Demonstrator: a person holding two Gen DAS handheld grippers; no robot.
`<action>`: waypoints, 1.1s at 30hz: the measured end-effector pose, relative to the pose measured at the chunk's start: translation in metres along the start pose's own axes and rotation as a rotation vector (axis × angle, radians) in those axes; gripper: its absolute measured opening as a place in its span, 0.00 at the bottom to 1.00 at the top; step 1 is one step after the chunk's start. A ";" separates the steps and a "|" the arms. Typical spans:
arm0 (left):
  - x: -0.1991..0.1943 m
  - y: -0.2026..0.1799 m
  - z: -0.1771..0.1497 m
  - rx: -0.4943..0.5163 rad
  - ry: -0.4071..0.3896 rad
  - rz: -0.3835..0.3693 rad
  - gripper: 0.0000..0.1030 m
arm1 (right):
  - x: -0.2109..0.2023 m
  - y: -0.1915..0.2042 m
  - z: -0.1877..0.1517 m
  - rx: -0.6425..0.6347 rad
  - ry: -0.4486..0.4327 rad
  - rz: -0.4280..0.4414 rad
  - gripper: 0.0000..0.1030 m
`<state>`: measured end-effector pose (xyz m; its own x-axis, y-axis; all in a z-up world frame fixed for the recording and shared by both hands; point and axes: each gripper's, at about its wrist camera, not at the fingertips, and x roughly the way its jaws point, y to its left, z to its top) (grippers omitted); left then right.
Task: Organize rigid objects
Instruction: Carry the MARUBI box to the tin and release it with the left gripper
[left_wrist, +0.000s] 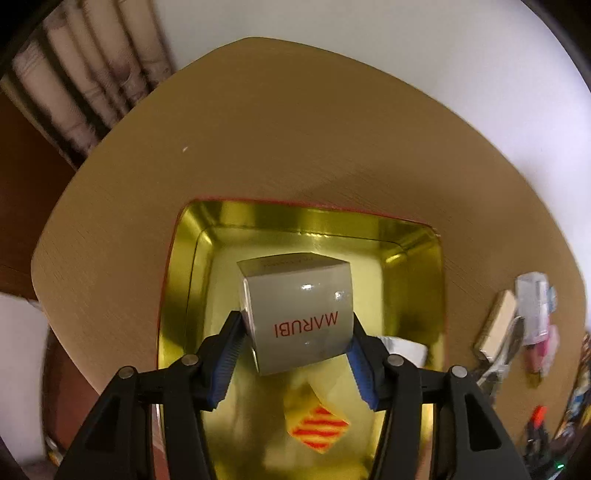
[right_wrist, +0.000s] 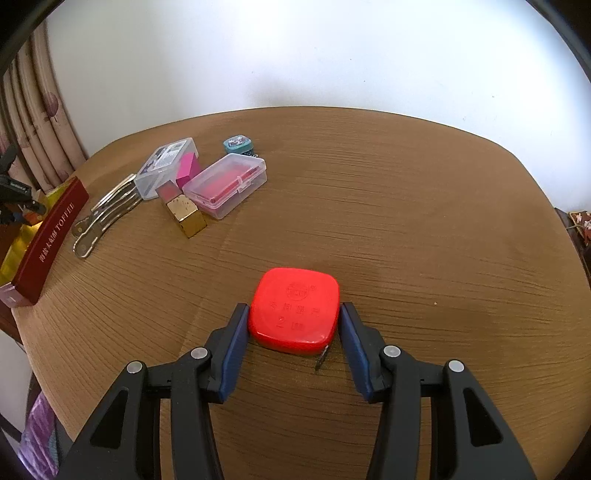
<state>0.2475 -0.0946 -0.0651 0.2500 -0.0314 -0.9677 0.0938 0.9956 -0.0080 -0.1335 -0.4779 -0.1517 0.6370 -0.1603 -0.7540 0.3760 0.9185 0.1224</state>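
Observation:
In the left wrist view my left gripper (left_wrist: 295, 319) is shut on a grey box (left_wrist: 295, 291) printed MARUBI, holding it over the open gold tin (left_wrist: 413, 236). A red and yellow striped item (left_wrist: 319, 428) and a white object (left_wrist: 406, 349) lie inside the tin. In the right wrist view my right gripper (right_wrist: 293, 310) is shut on a red square tape measure (right_wrist: 295, 302) that rests on the wooden table (right_wrist: 406, 221); both blue pads press its sides. The tin's red outer wall (right_wrist: 51, 229), lettered TOFFEE, stands at the far left.
A cluster lies at the back left of the table: two clear plastic boxes (right_wrist: 225, 184) (right_wrist: 162, 162), a pink block (right_wrist: 186, 168), a gold lipstick case (right_wrist: 183, 212), a metal folding tool (right_wrist: 103, 218) and a small teal tin (right_wrist: 237, 144). Curtains hang at the left, with a white wall behind.

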 end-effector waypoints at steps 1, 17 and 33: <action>0.001 0.002 0.000 0.007 -0.004 0.024 0.54 | 0.000 0.001 0.000 -0.003 0.000 -0.003 0.45; -0.047 0.015 -0.031 -0.037 -0.145 -0.077 0.55 | 0.001 0.006 0.001 -0.025 0.007 -0.031 0.45; -0.093 0.074 -0.214 -0.220 -0.372 -0.035 0.55 | -0.031 0.191 0.097 -0.152 0.030 0.400 0.44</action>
<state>0.0251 0.0012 -0.0301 0.5847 -0.0548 -0.8094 -0.0894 0.9873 -0.1314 -0.0163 -0.3323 -0.0424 0.6921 0.2277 -0.6849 -0.0013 0.9493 0.3142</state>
